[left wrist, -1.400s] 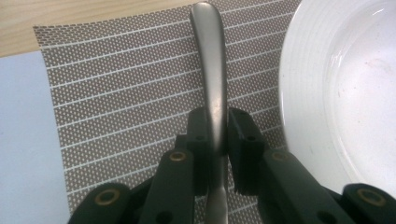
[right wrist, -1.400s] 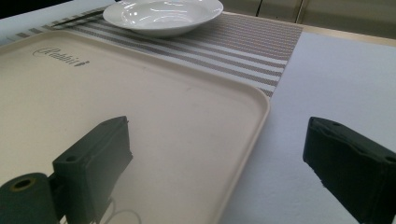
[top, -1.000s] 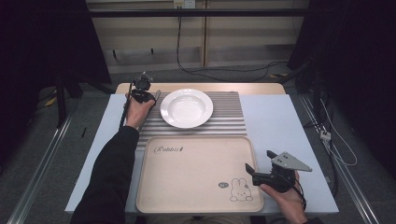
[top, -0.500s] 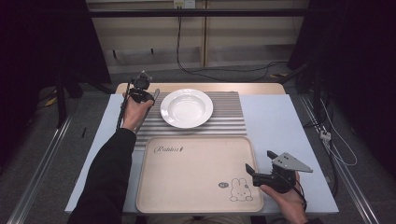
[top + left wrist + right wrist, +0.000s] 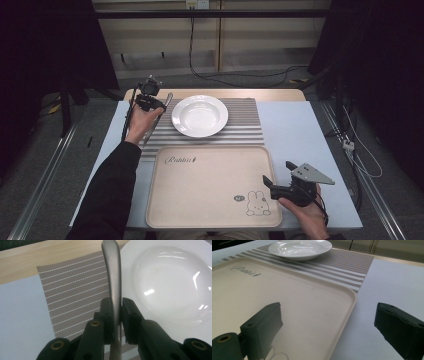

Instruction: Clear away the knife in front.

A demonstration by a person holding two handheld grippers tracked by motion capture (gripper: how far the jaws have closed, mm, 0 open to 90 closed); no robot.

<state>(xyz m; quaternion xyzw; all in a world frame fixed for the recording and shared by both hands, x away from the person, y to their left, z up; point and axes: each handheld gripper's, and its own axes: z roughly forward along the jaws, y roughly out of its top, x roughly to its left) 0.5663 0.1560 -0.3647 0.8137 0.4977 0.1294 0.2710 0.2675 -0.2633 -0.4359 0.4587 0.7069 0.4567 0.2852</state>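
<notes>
Here, in the high view, the left gripper [image 5: 159,101] is seen at the left edge of the striped placemat [image 5: 240,125], held in the person's left hand [image 5: 142,124], with a metal utensil handle [image 5: 168,100] clamped between its jaws just beside the white plate [image 5: 200,115]. The plate is set on the placemat, beyond the beige tray [image 5: 210,187], on which a rabbit drawing is printed near one corner. The right gripper [image 5: 270,181] is held low at the tray's right edge, its jaws spread apart with nothing between them.

In the left gripper view, the utensil handle [image 5: 113,280] is pinched between the two black pads, running upward along the plate's [image 5: 170,282] rim, above the placemat [image 5: 75,300]. Which kind of utensil it is cannot be told, since its working end is hidden below the jaws.

In the right gripper view, the jaws are seen wide apart, one over the tray [image 5: 287,310] and the other over the pale blue table surface [image 5: 392,282]. The tray's corner is framed between them, and the plate [image 5: 299,248] is seen farther off on the placemat [image 5: 342,265].
</notes>
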